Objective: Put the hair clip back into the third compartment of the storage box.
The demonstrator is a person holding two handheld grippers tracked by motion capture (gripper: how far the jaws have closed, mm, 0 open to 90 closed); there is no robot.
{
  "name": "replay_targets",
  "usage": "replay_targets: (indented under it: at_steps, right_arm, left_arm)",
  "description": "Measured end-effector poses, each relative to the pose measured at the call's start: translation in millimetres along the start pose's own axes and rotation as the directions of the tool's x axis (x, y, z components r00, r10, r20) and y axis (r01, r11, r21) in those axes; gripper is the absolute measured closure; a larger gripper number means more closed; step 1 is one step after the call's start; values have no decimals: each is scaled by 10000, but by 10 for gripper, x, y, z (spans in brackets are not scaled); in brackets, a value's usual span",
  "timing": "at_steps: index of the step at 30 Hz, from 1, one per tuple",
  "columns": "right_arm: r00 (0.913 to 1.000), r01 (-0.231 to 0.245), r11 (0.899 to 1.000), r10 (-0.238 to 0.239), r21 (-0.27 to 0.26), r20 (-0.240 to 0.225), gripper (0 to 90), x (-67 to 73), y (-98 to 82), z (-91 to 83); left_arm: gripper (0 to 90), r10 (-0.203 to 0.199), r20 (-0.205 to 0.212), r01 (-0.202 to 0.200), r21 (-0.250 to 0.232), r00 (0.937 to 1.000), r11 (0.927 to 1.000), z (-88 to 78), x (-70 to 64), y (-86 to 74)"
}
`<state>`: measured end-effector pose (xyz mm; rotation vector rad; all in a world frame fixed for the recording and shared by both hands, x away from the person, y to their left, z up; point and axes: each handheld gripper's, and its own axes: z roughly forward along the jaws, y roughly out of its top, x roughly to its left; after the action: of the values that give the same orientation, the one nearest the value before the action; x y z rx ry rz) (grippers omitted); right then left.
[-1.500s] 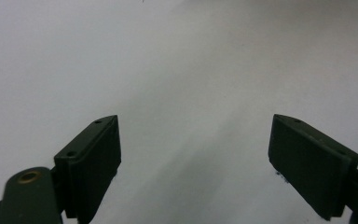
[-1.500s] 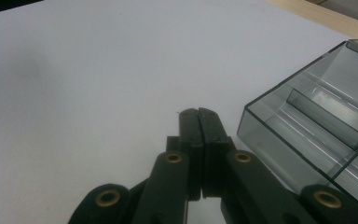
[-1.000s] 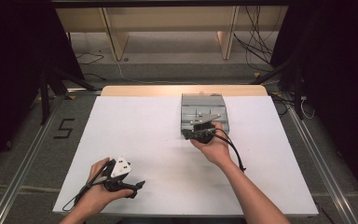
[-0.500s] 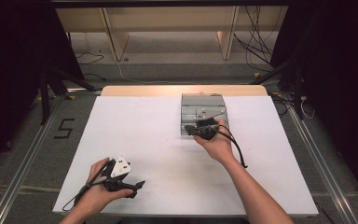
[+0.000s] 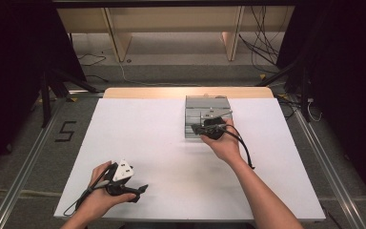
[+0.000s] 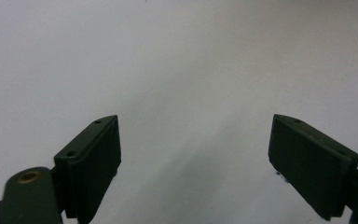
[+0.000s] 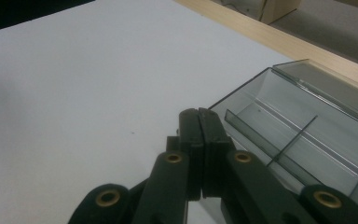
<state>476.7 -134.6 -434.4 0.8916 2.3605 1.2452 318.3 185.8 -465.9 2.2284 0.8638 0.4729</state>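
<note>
Right gripper (image 5: 199, 129) nearer; one box (image 5: 208, 102).

Bright even light, soft shadows

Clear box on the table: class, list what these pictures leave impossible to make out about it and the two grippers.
- Clear box, high view: its near compartments are hidden by the right gripper and hand.
- Clear box, right gripper view: its right end is cut off by the frame edge.
- Left gripper, high view: jaws too small to judge; the left gripper view shows them apart.
</note>
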Motion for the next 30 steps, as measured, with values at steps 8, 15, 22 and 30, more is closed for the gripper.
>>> replay_targets:
  at_steps: [8,15,22,30]
  right_arm:
    - [9997,-151,9999,150,26,173,900,-85,-18,-23]
    - [9993,-255,9997,254,28,271,900,-143,-30,-32]
    - [9985,-323,9995,321,45,433,900,-190,-18,-45]
    - [9977,-401,9992,399,26,549,900,-232,6,-57]
  left_arm:
    - [167,-30,-11,30,-20,10000,10000,2,0,-2]
    - [167,-6,-30,6,-24,10000,10000,2,6,-4]
    - [167,25,-37,-25,3,10000,10000,-3,10,-3]
    - [167,32,-42,-32,14,10000,10000,-3,15,-5]
